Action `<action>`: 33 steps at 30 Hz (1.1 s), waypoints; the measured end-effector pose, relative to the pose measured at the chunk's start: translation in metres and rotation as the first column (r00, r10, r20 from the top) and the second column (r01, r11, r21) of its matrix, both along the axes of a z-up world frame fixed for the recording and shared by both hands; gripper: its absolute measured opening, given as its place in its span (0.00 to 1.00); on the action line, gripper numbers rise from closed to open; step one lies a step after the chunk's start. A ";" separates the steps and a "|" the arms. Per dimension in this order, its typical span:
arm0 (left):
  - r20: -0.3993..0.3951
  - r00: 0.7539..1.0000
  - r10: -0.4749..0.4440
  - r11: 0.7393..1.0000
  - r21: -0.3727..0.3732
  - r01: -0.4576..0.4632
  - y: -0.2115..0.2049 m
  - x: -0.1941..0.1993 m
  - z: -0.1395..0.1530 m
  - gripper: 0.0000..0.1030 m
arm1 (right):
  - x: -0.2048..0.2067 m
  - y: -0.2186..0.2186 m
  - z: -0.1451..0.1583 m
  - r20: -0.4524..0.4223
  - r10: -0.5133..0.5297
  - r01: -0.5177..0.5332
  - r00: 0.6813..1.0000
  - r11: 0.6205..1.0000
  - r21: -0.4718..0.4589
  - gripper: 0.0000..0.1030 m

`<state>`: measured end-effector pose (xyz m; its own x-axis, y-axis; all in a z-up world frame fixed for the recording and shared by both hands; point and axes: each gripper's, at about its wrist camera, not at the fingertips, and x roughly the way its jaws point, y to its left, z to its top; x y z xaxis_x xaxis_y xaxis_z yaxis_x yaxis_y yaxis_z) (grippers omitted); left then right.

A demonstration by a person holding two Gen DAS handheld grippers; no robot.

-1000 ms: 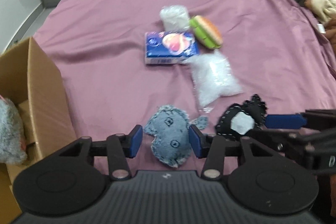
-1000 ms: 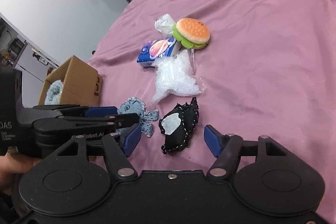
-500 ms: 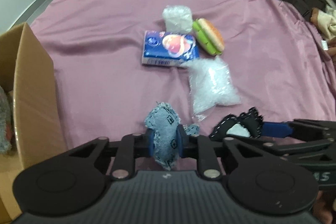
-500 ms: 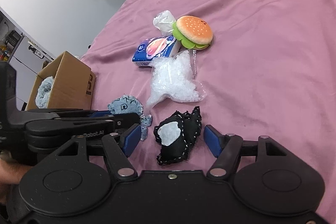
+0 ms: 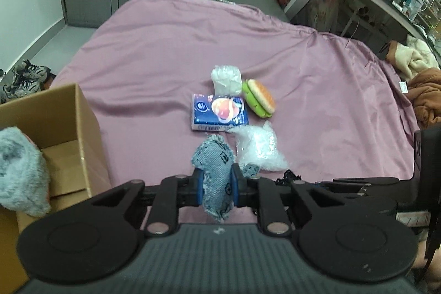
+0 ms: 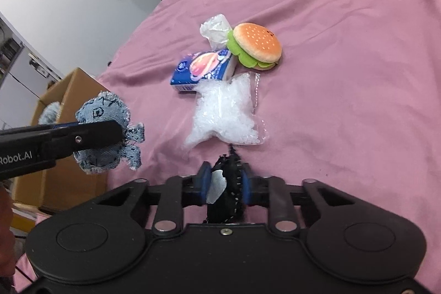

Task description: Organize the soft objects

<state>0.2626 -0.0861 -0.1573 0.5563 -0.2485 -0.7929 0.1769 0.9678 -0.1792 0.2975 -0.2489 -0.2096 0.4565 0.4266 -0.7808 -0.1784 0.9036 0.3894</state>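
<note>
Pinching the denim toy [image 5: 216,178] at lower centre, the left gripper [image 5: 216,188] holds it off the sheet [image 5: 165,51], likely bound for the box [image 5: 69,128] at left. The right gripper [image 6: 224,188] is clamped on the black toy [image 6: 228,189]. Burger [image 6: 255,46], tissue pack [image 6: 202,66] and two plastic bags [image 6: 224,115] lie mid-frame, awaiting sorting.

Soft cloth toys, crinkly plastic and cardboard on a satin-like sheet.
Frayed denim toy [image 5: 216,178] at lower centre; black felt toy [image 6: 227,190] with white stitching; smooth, faintly shiny purple sheet [image 5: 165,51]; glossy clear plastic bag [image 6: 224,113]; plush burger [image 6: 255,46]; matt cardboard box [image 5: 69,128] at left.
</note>
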 end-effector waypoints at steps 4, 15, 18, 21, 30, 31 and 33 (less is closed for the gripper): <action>0.020 1.000 0.011 1.000 -0.010 -0.011 0.006 -0.007 0.006 0.18 | -0.011 -0.003 0.013 0.024 -0.001 0.001 1.000 1.000 0.006 0.15; 0.073 0.997 0.039 0.999 -0.036 -0.037 0.023 -0.030 0.028 0.18 | -0.028 -0.003 0.050 0.106 -0.014 0.010 0.994 0.999 0.035 0.15; 0.088 0.995 0.044 0.998 -0.039 -0.041 0.027 -0.037 0.034 0.18 | -0.032 0.001 0.058 0.124 -0.014 0.009 0.992 0.999 0.040 0.15; 0.103 0.994 0.047 0.998 -0.040 -0.044 0.030 -0.043 0.041 0.18 | -0.037 0.004 0.066 0.143 -0.015 0.009 0.990 0.999 0.045 0.15; 0.135 0.989 0.068 0.996 -0.059 -0.061 0.051 -0.059 0.057 0.18 | -0.053 0.011 0.091 0.193 -0.026 0.015 0.981 0.998 0.060 0.15; 0.139 0.988 0.068 0.996 -0.059 -0.060 0.053 -0.061 0.058 0.18 | -0.055 0.012 0.094 0.200 -0.026 0.014 0.980 0.998 0.062 0.15; 0.148 0.987 0.066 0.997 -0.058 -0.058 0.057 -0.065 0.062 0.18 | -0.059 0.015 0.099 0.212 -0.027 0.013 0.977 0.998 0.065 0.15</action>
<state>0.1971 -0.0291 -0.0954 0.6837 -0.2497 -0.6857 0.1455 0.9674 -0.2071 0.2384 -0.2337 -0.1111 0.6179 0.4608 -0.6371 -0.2454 0.8828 0.4005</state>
